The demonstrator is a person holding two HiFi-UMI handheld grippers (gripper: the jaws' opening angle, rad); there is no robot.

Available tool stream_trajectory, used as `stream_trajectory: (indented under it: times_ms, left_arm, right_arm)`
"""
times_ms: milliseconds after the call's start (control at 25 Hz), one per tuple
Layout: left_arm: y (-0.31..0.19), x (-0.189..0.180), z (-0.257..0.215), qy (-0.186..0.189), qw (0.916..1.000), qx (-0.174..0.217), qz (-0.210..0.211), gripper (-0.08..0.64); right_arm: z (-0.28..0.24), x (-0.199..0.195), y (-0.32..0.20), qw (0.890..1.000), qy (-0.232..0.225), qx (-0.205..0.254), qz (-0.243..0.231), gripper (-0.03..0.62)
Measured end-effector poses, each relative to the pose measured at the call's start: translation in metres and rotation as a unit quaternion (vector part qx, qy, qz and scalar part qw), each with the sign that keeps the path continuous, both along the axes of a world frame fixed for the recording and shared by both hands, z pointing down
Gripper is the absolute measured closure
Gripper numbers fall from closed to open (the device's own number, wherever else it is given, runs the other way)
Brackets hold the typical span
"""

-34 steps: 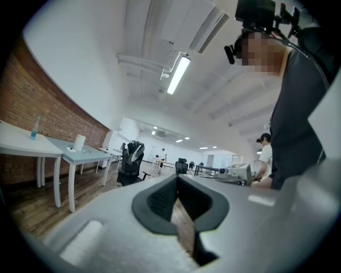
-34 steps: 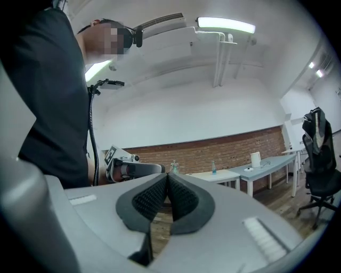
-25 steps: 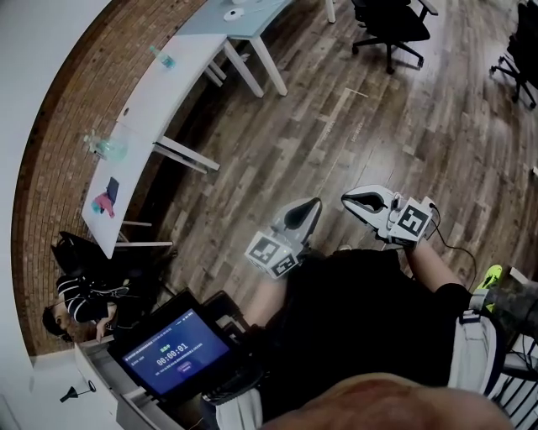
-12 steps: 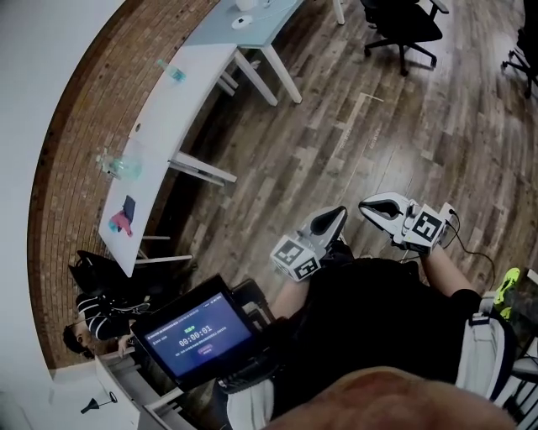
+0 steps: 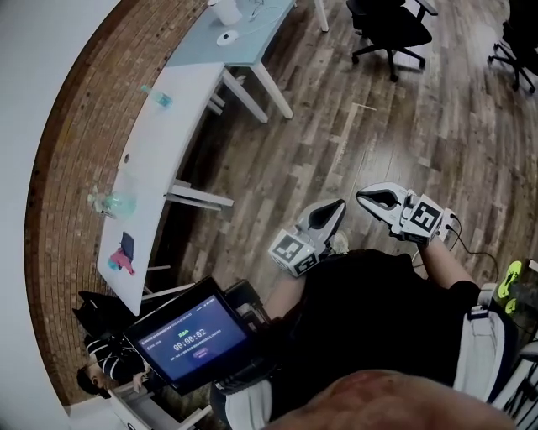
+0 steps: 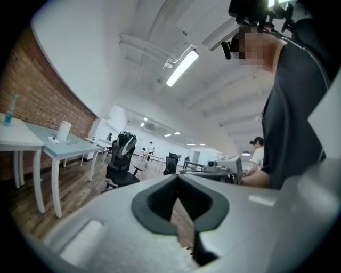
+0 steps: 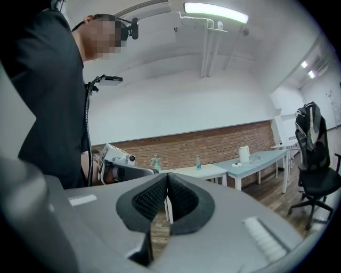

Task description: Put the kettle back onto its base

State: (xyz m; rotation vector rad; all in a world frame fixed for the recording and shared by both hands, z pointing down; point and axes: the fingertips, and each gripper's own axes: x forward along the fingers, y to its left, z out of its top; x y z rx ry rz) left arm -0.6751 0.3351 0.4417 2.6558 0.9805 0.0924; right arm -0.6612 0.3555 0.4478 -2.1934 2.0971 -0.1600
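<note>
- The wooden floor (image 5: 336, 126) spreads beneath both grippers.
- A pale blue table (image 5: 197, 52) stands far off by the brick wall (image 5: 80, 126).
- The left hand-held gripper (image 5: 339, 206) and the right hand-held gripper (image 5: 361, 196) are both closed and empty.
- The white kettle (image 5: 225, 10) stands on that table, just beside its base (image 5: 227, 38).

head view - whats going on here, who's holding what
A person stands on a wooden floor with a gripper in each hand. The left gripper and right gripper are held level in front of the body, jaws together with nothing between them. No kettle or base is in view, only white tables along a brick wall, so the task is not under way.
</note>
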Motion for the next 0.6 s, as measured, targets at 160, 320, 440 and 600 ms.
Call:
stream_trajectory:
  times_ms: [160,320,440,600]
  left_arm:
    - [-0.031,0.024,0.000,0.003,0.9999,0.004,0.016,0.557]
    - [-0.056,0.041,0.008,0.013,0.9992,0.009,0.036,0.557]
    - [-0.070,0.051,0.013,0.010,0.9991,0.001,0.042,0.557]
    - [-0.086,0.061,0.012,-0.007,0.9992,0.004,0.038,0.557]
  right_arm:
    - [-0.002,0.023,-0.029,1.000,0.006,0.006,0.018,0.586]
    - [0.000,0.039,-0.058,0.999,0.009,0.010,0.029,0.585]
    - [0.002,0.049,-0.075,0.999,0.009,0.012,0.031,0.584]
    - [0.001,0.060,-0.089,0.999,0.006,0.010,0.036,0.586]
